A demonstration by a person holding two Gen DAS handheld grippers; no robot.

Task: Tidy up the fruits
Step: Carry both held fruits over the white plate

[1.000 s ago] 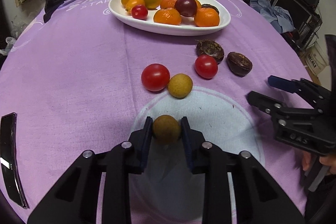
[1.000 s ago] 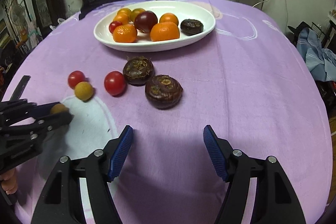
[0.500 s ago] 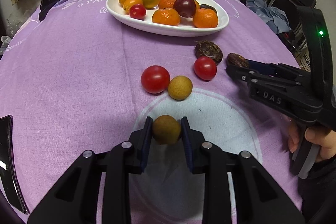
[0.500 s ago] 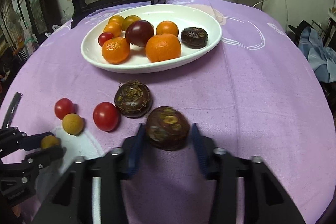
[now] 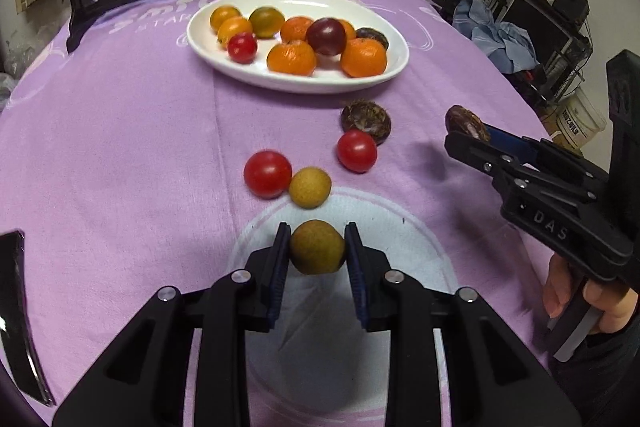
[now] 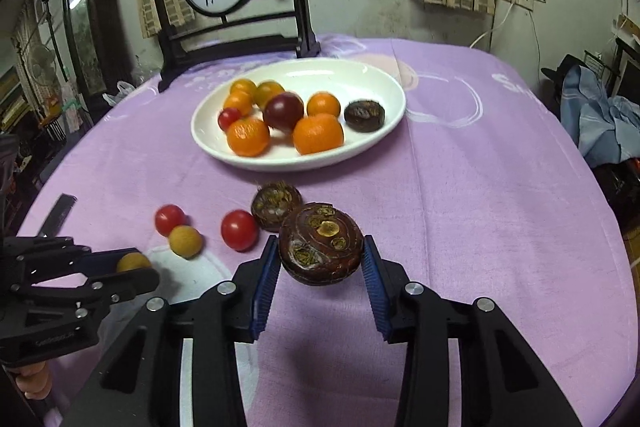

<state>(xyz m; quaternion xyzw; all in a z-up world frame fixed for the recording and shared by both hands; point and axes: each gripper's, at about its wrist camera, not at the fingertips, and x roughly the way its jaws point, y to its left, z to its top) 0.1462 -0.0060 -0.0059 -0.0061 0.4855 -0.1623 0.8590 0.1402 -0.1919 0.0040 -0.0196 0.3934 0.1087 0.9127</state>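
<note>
The way from the near edge of the surface (image 6: pixel 500 187) to the white plate (image 6: pixel 384 135) lies bare along the right side; toward the middle a dark brown fruit (image 6: pixel 276 205), two red tomatoes (image 6: pixel 239 229) and a yellow fruit (image 6: pixel 185 241) lie loose across the straight path; the plate's right end holds only one dark fruit (image 6: pixel 364 115), with bare white beside it; a dark chair back (image 6: pixel 236 43) stands at the far edge; a flat dark strip (image 6: pixel 58 213) lies by the left edge.

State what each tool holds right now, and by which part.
Left tool: the small yellow-brown fruit, pinched at its two sides. Right tool: the dark brown water chestnut, gripped across its rim and off the cloth.
</note>
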